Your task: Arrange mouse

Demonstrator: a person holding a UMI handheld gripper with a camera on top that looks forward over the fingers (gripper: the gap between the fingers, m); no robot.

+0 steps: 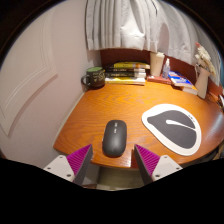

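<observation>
A black computer mouse (pixel 115 137) lies on the wooden desk (pixel 90 115), near its front edge. A grey mouse mat with a dark swoosh mark (pixel 172 127) lies on the desk just to the right of the mouse; the mouse is off it. My gripper (pixel 113 165) is open and empty. Its two magenta pads (pixel 76 159) stand apart at either side, just short of the mouse, over the desk's front edge. The mouse sits a little beyond and between the fingertips, touching neither.
A dark mug (pixel 94 76) stands at the desk's far left. Stacked books (pixel 127 72) lie along the back by the curtain. More books and small items (pixel 180 78) crowd the far right. A white wall stands left of the desk.
</observation>
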